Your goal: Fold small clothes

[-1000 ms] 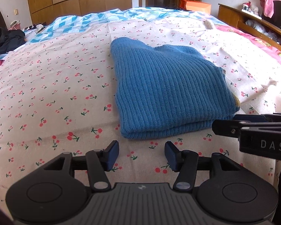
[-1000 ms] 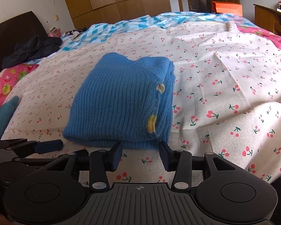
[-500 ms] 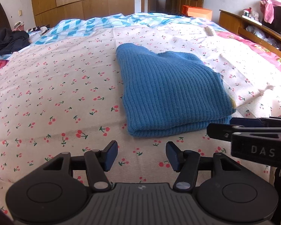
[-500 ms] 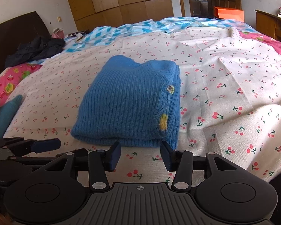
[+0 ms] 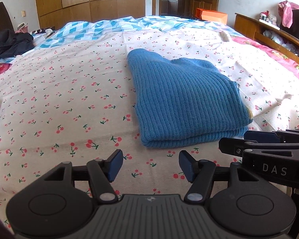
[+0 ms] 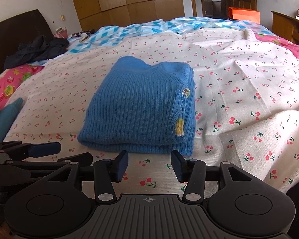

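My left gripper (image 5: 150, 164) hangs with its fingers (image 5: 114, 164) spread apart, gripping nothing, low in the frame above the cherry-print sheet (image 5: 59, 103). My right gripper (image 6: 149, 166) is likewise parted and empty. The blue knit sweater (image 6: 139, 115) lies folded in a neat rectangle on the bed, centre of the right wrist frame, just beyond my right fingertips and apart from them. In the left wrist view, the sweater sits right of centre.
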{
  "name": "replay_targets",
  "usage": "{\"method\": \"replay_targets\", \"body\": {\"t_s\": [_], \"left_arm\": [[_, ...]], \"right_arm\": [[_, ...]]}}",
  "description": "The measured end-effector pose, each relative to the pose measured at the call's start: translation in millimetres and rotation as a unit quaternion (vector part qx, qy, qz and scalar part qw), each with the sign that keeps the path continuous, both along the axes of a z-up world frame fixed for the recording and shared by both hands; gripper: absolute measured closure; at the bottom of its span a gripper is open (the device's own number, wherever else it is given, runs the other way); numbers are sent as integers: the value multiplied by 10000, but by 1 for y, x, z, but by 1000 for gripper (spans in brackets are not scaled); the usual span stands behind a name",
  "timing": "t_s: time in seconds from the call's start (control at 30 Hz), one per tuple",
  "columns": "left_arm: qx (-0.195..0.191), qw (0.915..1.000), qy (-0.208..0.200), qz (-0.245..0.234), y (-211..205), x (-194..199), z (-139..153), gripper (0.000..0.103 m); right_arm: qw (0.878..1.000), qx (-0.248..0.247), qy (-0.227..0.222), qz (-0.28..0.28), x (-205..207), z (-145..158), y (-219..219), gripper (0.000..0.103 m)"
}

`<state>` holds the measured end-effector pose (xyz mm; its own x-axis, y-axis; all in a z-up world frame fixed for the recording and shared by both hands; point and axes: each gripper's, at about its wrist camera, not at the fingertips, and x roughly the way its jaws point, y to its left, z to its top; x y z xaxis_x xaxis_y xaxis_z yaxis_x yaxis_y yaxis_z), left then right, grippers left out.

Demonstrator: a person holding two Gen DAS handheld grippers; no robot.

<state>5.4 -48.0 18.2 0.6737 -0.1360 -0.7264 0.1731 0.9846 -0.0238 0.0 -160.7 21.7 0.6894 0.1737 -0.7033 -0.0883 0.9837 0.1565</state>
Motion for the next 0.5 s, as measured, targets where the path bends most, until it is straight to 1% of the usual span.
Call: {"method": "replay_targets", "body": {"t_s": [0.13, 0.23, 0.5], "left_arm": [[24, 10000, 28, 21, 0, 1, -1, 36], [40, 10000, 26, 64, 1, 1, -2, 36], [45, 9998, 47, 193, 4, 3, -2, 31]], "right_arm": [[10000, 78, -16, -37, 0, 1, -2, 55], [9999, 125, -17, -47, 0, 1, -3, 52], [9998, 197, -44, -69, 0, 2, -4, 51]]}}
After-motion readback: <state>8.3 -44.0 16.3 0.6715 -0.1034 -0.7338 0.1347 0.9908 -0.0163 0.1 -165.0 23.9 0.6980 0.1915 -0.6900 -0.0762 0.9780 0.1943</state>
